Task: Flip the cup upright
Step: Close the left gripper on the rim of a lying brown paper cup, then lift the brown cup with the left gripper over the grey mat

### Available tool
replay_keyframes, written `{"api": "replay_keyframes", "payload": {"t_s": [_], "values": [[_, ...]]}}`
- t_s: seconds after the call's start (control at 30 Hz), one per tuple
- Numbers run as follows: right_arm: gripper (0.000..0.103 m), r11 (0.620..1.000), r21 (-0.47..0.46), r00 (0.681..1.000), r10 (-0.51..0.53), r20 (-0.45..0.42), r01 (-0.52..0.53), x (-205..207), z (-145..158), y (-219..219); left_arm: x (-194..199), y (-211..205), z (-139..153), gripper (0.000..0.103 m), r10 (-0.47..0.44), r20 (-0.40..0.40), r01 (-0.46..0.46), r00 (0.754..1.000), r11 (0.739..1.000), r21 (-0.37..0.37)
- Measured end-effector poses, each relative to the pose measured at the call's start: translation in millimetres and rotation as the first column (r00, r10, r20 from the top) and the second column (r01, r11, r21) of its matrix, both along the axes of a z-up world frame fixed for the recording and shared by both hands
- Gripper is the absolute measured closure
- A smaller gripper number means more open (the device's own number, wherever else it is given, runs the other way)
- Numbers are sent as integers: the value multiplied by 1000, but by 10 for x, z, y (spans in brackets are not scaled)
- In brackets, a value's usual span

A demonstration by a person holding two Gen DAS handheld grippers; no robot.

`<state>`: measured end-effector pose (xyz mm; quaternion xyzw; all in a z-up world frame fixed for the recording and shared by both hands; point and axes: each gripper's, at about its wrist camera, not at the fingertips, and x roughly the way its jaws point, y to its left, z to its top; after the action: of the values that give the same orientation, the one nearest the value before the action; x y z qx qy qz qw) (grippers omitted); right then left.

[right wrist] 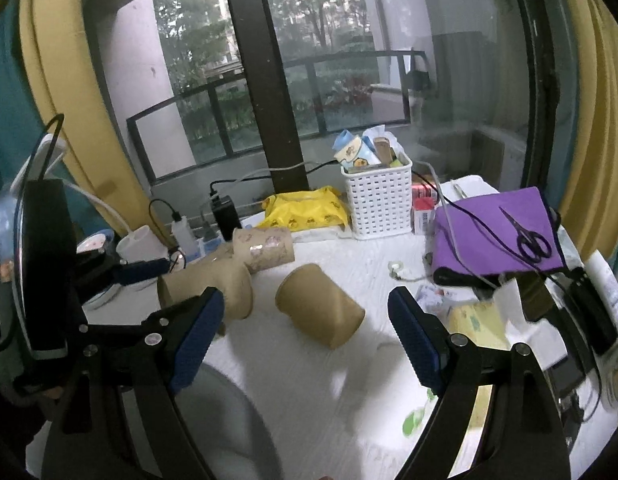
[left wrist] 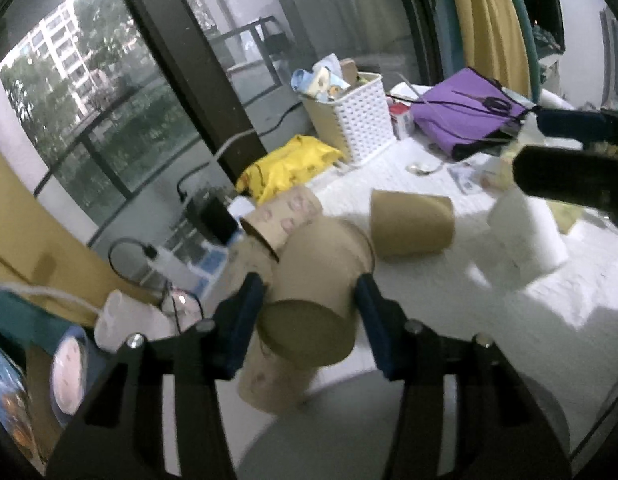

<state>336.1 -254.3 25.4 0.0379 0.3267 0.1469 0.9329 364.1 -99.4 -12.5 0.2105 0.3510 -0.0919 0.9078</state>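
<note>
My left gripper [left wrist: 309, 308] is shut on a plain brown paper cup [left wrist: 317, 280], held tilted above the table with its base toward the camera. The same held cup shows in the right wrist view [right wrist: 213, 284] at the left. A second brown cup [left wrist: 411, 224] lies on its side on the white table cloth; in the right wrist view it [right wrist: 321, 306] lies ahead between my fingers. My right gripper [right wrist: 305, 340] is open and empty, above the table in front of that lying cup. A patterned cup [left wrist: 285, 216] lies on its side behind the held cup, also in the right wrist view [right wrist: 265, 248].
A white perforated basket [right wrist: 379, 204] with packets stands at the back. A yellow bag [right wrist: 305, 210] lies left of it. A purple pouch [right wrist: 497, 232] with scissors [right wrist: 529, 236] lies at the right. A toilet roll [left wrist: 525, 236], cables and chargers crowd the edges.
</note>
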Motion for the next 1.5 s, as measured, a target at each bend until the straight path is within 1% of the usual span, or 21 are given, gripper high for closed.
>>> {"api": "replay_keyframes", "payload": {"t_s": [0.17,0.23,0.33,0.4,0.47,0.5,0.53,0.7,0.77,0.93,1.0,1.1,1.17,1.27,1.33,1.37,1.4,1.5], "values": [[17,1000,3,1000,-1,-15,1,-202,-46,-4,-335,8,37,53,-3,-1,3,1000,999,-53],[17,1000,2,1000,1,-17,-1,-304,-57,-6,-445,4,34,54,-7,-5,7,1000,998,-63],[17,1000,2,1000,1,-20,-1,-415,-56,-26,-578,-3,-1,55,-7,-28,4,1000,995,-95],[17,1000,2,1000,0,-17,0,-507,-47,-41,-708,-16,-12,56,-16,-46,9,999,992,-129],[17,1000,6,1000,-1,-20,1,-585,-51,-60,-846,-44,-28,57,-17,-52,10,999,990,-137],[17,1000,7,1000,0,-25,0,-618,-64,-67,-886,-54,-48,65,-21,-58,13,998,990,-138],[17,1000,7,1000,1,-28,-1,-636,-69,-68,-944,-65,-82,66,-22,-76,11,997,990,-143],[17,1000,-4,998,30,-63,-30,-843,-198,-27,-1275,-74,-249,66,-22,-133,0,991,987,-161],[17,999,-6,997,37,-68,-37,-909,-225,-17,-1415,-63,-255,66,-14,-124,-6,992,987,-161],[17,999,-15,996,45,-79,-47,-1065,-273,9,-1681,57,-249,66,17,-120,-40,993,981,-191],[17,999,-18,996,48,-71,-49,-1137,-260,27,-1782,138,-251,65,37,-118,-62,992,973,-222],[17,998,-19,997,50,-65,-51,-1219,-245,61,-1982,279,-277,65,85,-110,-113,990,953,-281],[17,998,-18,996,54,-65,-55,-1253,-239,85,-2104,444,-303,65,133,-121,-168,984,920,-355],[17,997,-27,995,75,-63,-76,-1329,-235,184,-2236,655,-343,65,197,-127,-231,972,889,-395],[17,995,-35,994,94,-60,-97,-1372,-222,271,-2303,808,-367,65,227,-145,-268,963,857,-441],[17,993,-40,992,111,-58,-113,-1402,-211,338,-2337,915,-376,65,238,-163,-288,957,831,-476],[17,991,-44,991,122,-56,-125,-1421,-206,382,-2356,967,-380,65,243,-167,-294,956,821,-489],[17,983,-59,983,172,-59,-176,-1485,-210,558,-2404,1071,-364,65,259,-158,-303,953,806,-509]]}}
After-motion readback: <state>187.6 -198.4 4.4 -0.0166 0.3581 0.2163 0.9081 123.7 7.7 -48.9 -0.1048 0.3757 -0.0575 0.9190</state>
